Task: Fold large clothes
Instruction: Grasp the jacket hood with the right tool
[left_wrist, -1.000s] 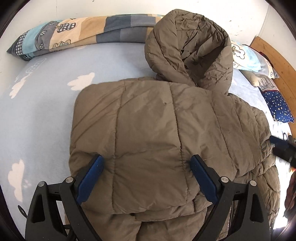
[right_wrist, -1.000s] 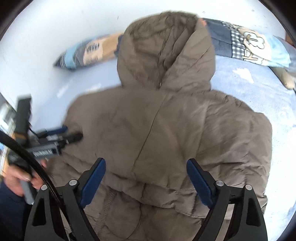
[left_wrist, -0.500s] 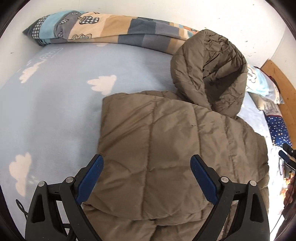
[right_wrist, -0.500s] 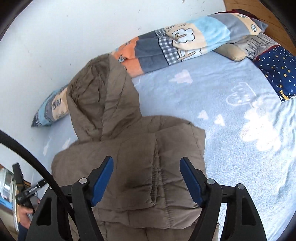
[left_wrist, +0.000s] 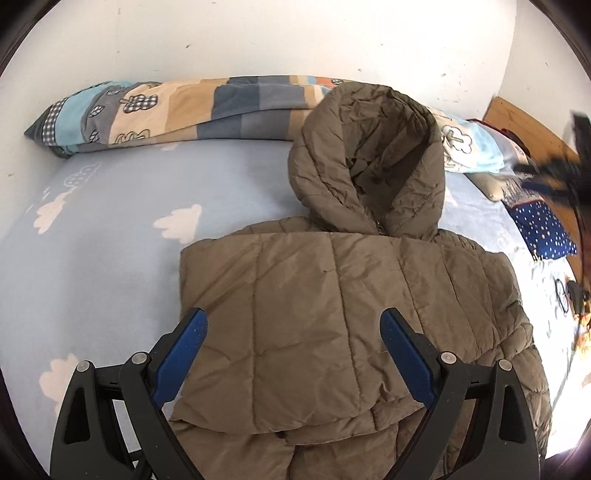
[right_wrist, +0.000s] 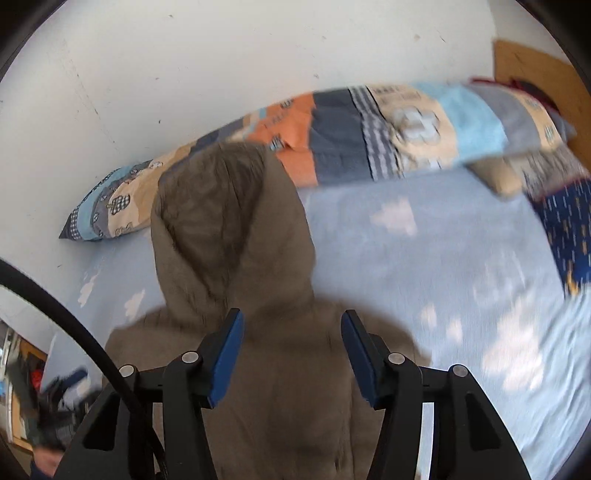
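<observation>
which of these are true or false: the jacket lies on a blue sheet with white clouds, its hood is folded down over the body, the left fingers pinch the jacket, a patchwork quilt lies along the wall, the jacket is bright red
1. The jacket lies on a blue sheet with white clouds. True.
2. Its hood is folded down over the body. False: it lies spread out beyond the collar, toward the wall.
3. The left fingers pinch the jacket. False: they stand wide apart above it, with no fabric gripped.
4. A patchwork quilt lies along the wall. True.
5. The jacket is bright red. False: it is brownish olive.
</observation>
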